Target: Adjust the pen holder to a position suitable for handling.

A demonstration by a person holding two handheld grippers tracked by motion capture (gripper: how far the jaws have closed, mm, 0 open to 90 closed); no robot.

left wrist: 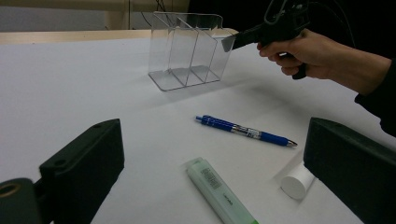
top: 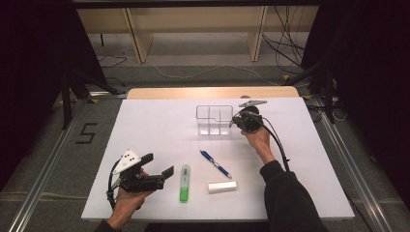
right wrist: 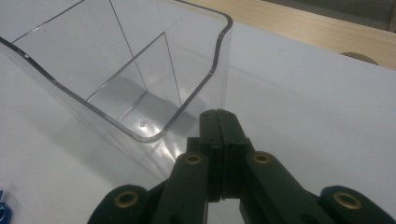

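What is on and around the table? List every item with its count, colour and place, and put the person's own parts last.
organizer: 1, clear, three compartments, far middle of the table.
pen: 1, blue, middle of the table, lying at a slant.
highlighter: 1, green, near edge, left of the pen.
cylinder: 1, white, near edge, right of the highlighter, lying flat.
table: 1, white top with a wooden strip at the far edge.
shelf: 1, light wood, on the floor beyond the table.
cables: several, dark, on the floor at far right.
left claw: 1, black, near left, jaws open, nothing between them.
right claw: 1, black, at the organizer's right end, jaws shut, empty.
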